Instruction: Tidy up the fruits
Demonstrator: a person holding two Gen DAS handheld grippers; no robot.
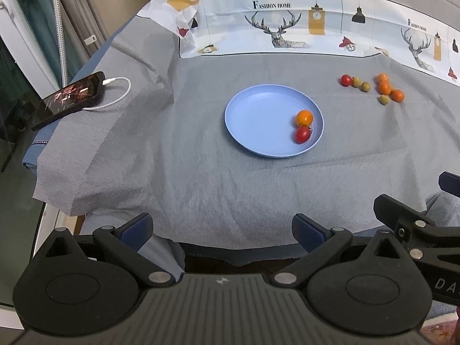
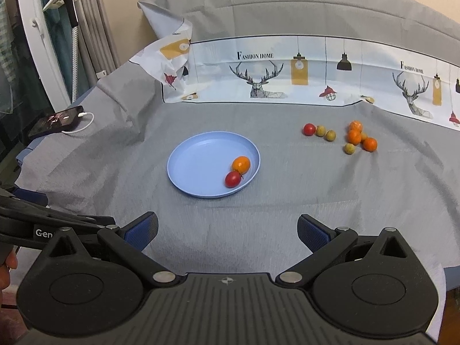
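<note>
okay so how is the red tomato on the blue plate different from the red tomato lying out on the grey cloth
The small round red tomato on the plate lies inside the round blue plastic plate, touching an orange fruit. The small round red tomato on the cloth lies on the bare grey cloth, at the left end of a row with two yellow-green fruits. The plate tomato is nearer both grippers. Both are alike in colour and shape, and neither is gripped.

Bare cloth (image 2: 258, 215) before plate (image 2: 184, 166)
</note>
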